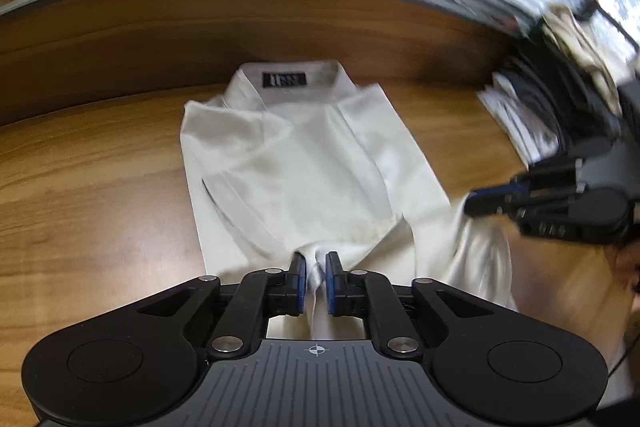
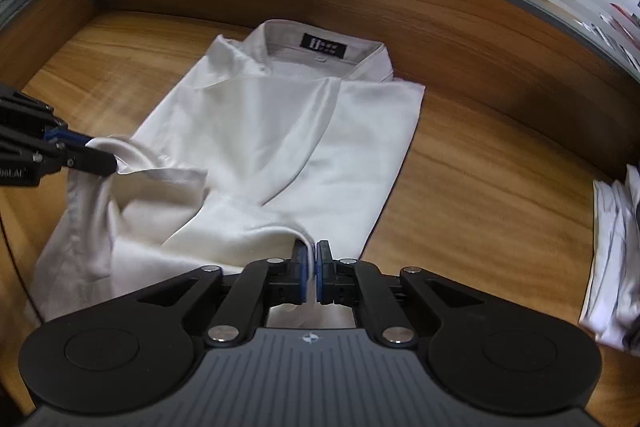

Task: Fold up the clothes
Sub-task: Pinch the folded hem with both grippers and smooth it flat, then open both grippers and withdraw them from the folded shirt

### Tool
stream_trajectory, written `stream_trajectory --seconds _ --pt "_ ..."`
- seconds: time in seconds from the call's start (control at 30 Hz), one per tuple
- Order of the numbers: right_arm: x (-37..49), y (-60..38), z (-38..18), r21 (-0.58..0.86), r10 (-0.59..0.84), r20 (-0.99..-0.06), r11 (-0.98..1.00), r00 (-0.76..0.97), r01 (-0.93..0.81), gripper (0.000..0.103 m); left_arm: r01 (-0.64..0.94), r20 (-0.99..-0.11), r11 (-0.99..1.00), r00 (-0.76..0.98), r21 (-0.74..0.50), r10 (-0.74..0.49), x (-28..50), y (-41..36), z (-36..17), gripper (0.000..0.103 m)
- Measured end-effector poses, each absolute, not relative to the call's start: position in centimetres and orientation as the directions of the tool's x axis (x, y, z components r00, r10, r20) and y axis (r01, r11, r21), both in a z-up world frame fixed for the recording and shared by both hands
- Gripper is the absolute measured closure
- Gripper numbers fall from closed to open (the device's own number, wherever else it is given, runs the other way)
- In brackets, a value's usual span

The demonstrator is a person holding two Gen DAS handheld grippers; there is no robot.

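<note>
Hand-held gripper on our left (image 1: pixel 316 281), seen from its own wrist camera, is clenched on a bunched fold of the white shirt (image 1: pixel 296 163) at the hem end, cloth pinched between the blue pads. From there the shirt runs straight away from us along its long axis, collar (image 1: pixel 288 79) and dark label farthest off, flat on the wooden worktop (image 1: pixel 92 187). Off to the right of this view the right hand-held gripper (image 1: pixel 480 203) bites the same near edge, so both hands sit at the hem and neither is nearer the collar. We judge the coming fold turns on carrying that hem forward along the axis toward the collar

From the right wrist camera, the right hand-held gripper (image 2: pixel 312 275) is closed tight on a thin edge of the shirt (image 2: pixel 320 147), which lies ahead and slightly leftward, collar (image 2: pixel 320 47) at the far end. Its partner, the left hand-held gripper (image 2: pixel 96 159), holds a lifted, curled corner at the left (the cloth sags between the two grips). A stack of other folded clothes (image 2: pixel 612 251) lies well apart at the right edge
</note>
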State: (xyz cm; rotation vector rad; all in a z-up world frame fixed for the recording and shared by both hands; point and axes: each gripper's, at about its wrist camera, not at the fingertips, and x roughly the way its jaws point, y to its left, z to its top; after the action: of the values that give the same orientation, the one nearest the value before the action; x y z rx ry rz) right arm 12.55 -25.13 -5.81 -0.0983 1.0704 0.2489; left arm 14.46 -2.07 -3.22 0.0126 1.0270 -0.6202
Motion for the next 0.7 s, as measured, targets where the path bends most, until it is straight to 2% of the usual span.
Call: stream_trajectory --seconds 0.13,0.2,0.33,0.5,0.7 --pt "13.8 -25.8 -5.9 0.019 0.124 -0.871 0.975 0.475 -0.220 0.095 0.440 -0.769 0.847 0.416 -0.297 -0.486 15.4 -1.1 -2.3 0.070" --pt "13.8 -26.3 -5.3 0.031 0.132 -0.866 0.977 0.482 -0.211 0.094 0.429 -0.756 0.850 0.434 -0.305 -0.490 15.3 -0.4 -1.7 0.065" --pt "12.9 -27.0 -4.1 0.065 0.163 -0.862 0.975 0.479 -0.215 0.093 0.447 -0.760 0.848 0.435 -0.283 -0.483 13.9 0.4 -1.2 0.064" --pt "10.0 -26.3 -3.8 0.121 0.229 -0.869 0.958 0.438 -0.261 0.081 0.479 -0.785 0.837 0.397 -0.264 -0.475 11.1 1.0 -1.8 0.064" --pt "6.6 -23.0 -4.4 0.191 0.300 -0.878 0.934 0.372 -0.302 0.081 0.472 -0.815 0.840 0.354 -0.267 -0.458 7.6 1.5 -3.4 0.064"
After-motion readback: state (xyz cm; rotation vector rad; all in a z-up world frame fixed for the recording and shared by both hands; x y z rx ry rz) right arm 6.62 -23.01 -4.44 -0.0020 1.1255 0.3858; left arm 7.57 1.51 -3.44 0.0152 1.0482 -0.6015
